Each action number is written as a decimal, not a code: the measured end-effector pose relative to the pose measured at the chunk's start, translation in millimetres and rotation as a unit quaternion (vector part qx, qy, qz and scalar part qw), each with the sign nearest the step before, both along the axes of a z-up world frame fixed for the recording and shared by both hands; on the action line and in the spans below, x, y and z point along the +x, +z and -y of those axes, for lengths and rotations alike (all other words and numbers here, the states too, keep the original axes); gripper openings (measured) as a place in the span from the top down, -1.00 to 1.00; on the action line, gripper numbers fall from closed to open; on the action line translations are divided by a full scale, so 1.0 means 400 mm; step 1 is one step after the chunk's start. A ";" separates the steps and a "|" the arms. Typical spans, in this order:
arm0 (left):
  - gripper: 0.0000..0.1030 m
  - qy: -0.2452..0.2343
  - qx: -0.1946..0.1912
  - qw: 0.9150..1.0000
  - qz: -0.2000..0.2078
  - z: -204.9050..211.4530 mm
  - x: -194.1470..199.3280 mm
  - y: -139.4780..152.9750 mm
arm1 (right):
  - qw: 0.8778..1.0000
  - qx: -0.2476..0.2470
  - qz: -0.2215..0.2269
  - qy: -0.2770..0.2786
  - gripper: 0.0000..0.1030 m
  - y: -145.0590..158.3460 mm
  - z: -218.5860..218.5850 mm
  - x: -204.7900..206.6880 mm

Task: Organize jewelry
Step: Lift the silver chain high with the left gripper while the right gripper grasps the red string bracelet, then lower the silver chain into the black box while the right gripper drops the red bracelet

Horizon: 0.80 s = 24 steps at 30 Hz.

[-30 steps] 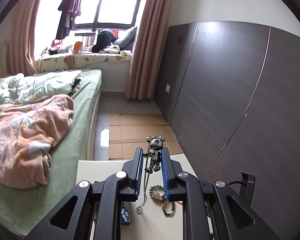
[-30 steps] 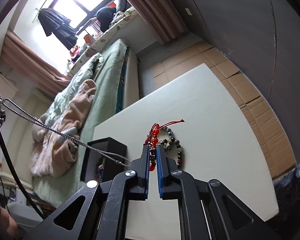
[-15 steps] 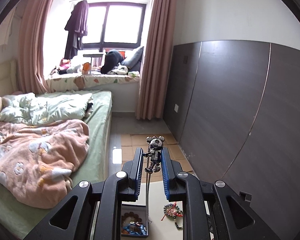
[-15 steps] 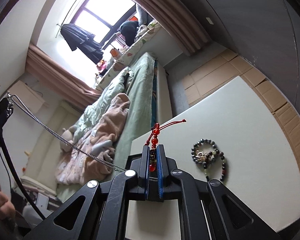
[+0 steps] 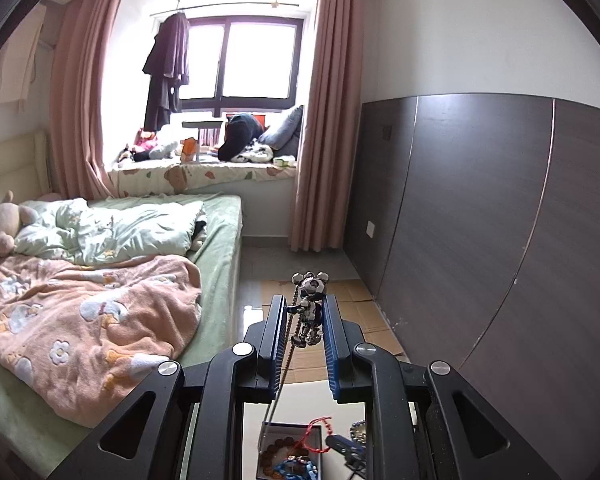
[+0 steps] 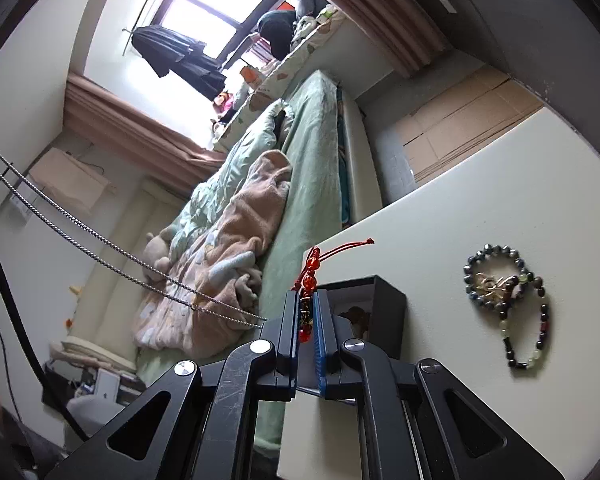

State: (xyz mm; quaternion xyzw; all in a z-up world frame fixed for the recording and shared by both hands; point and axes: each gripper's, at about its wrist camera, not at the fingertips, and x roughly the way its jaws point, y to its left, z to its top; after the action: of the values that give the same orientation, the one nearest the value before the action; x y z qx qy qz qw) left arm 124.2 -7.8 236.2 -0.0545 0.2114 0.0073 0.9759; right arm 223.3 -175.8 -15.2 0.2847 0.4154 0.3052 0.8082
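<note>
My left gripper (image 5: 302,312) is shut on a silver mouse-figure pendant (image 5: 309,300), held high above the table. Its silver chain (image 5: 281,372) hangs down toward the open jewelry box (image 5: 290,456) below; the same chain (image 6: 112,264) stretches across the right wrist view. My right gripper (image 6: 306,300) is shut on a red-bead bracelet with red cord (image 6: 312,268), just in front of the black box (image 6: 376,304). The red cord (image 5: 314,434) shows over the box from the left wrist view. A dark-bead bracelet (image 6: 508,304) lies on the white table (image 6: 480,208), right of the box.
The box holds several pieces, among them brown and blue beads (image 5: 288,464). A bed (image 5: 100,280) with blankets runs along the table's left side. Cardboard (image 5: 352,312) covers the floor beyond the table, and a dark wall panel (image 5: 480,240) stands to the right.
The left gripper has risen with the pendant, so the table dropped low in its view. The right gripper carried the red bracelet left, away from the dark-bead bracelet and up to the box.
</note>
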 end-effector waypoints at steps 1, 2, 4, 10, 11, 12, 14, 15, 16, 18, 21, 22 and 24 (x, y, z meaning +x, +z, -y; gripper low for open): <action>0.64 0.001 0.000 1.000 0.000 -0.003 0.001 -0.002 | 1.000 -0.006 -0.004 0.008 0.83 -0.007 -0.020 0.008; 0.64 0.002 -0.001 1.000 -0.001 -0.007 0.003 -0.005 | 1.000 -0.020 -0.010 0.013 0.83 -0.017 -0.042 0.017; 0.64 0.004 -0.003 1.000 -0.004 -0.015 0.005 -0.011 | 0.998 -0.043 -0.032 0.024 0.70 -0.041 -0.072 0.032; 0.64 0.004 -0.004 1.000 -0.002 -0.022 0.008 -0.015 | 0.997 -0.058 -0.040 0.019 0.10 -0.040 -0.054 0.023; 0.64 0.004 -0.003 1.000 -0.002 -0.020 0.008 -0.016 | 0.998 -0.056 -0.039 0.017 0.09 -0.033 -0.041 0.019; 0.64 0.003 -0.003 1.000 -0.003 -0.019 0.011 -0.020 | 0.998 -0.056 -0.039 0.013 0.07 -0.030 -0.027 0.015; 0.64 0.004 -0.006 1.000 -0.006 -0.018 0.018 -0.031 | 0.997 -0.058 -0.041 0.004 0.04 -0.027 0.002 0.007; 0.64 0.007 -0.008 1.000 -0.008 -0.019 0.022 -0.039 | 0.997 -0.057 -0.044 -0.001 0.04 -0.028 0.019 0.003; 0.64 0.010 -0.008 1.000 -0.009 -0.018 0.025 -0.046 | 0.997 -0.055 -0.047 -0.004 0.04 -0.028 0.031 0.001; 0.64 0.008 -0.009 1.000 -0.014 -0.014 0.034 -0.067 | 0.997 -0.051 -0.050 -0.014 0.04 -0.027 0.062 -0.005; 0.64 -0.001 -0.017 0.999 -0.029 -0.003 0.053 -0.108 | 0.997 -0.051 -0.048 -0.028 0.04 -0.021 0.103 -0.012; 0.64 -0.001 -0.018 0.999 -0.032 -0.001 0.057 -0.118 | 0.997 -0.050 -0.048 -0.032 0.04 -0.019 0.116 -0.013; 0.64 0.003 -0.024 0.999 -0.048 0.000 0.075 -0.159 | 0.997 -0.050 -0.051 -0.038 0.04 -0.019 0.138 -0.014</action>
State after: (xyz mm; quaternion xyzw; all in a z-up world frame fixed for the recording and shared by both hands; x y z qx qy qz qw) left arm 154.0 -7.9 172.6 -0.0776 0.2575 0.0074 0.9631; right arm 217.9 -231.1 -22.8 0.2748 0.4594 0.2385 0.8102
